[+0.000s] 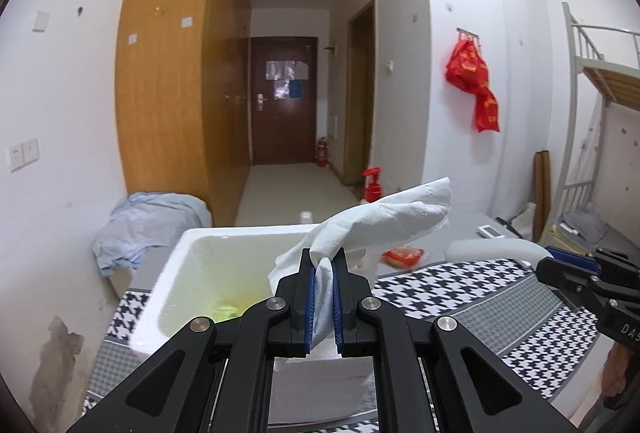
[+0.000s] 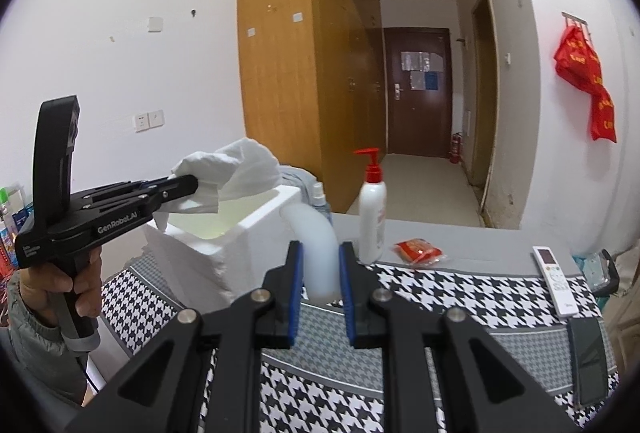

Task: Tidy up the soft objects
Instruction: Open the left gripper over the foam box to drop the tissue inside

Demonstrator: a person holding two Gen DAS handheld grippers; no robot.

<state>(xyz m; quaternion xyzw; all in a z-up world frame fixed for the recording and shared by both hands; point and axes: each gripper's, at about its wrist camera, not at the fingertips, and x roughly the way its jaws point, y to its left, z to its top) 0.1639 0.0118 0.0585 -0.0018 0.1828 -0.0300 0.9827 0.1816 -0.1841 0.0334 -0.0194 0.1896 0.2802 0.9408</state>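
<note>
The landmark here is the white foam box (image 1: 176,273) at the left end of the table (image 2: 492,293), which is covered with a houndstooth cloth, and the work looks partly done. The left gripper (image 1: 323,265) has its jaws clenched on a crumpled white tissue (image 1: 384,221), which it holds in the air just above the box's near right corner; in the right wrist view the same tissue (image 2: 236,173) hangs over the box's (image 2: 224,253) open top, not yet let go. Something small and yellow-green (image 1: 226,311) already lies on the box floor, so at least one item seems to be stowed, though what it is cannot be told. The right gripper (image 2: 320,269) has its jaws closed on a pale, curved foam tube (image 2: 316,233), which arches up and left toward the box's right wall; whether it touches that wall cannot be told. Still out on the table, to the right of the box, are a red packet (image 2: 418,251), a pump bottle (image 2: 372,217) and a remote (image 2: 554,279); of these only the packet looks like a possible soft thing to be sorted. Judging from this, what remains is to drop the tissue into the box, bring the tube in after it, and then perhaps fetch the packet
</note>
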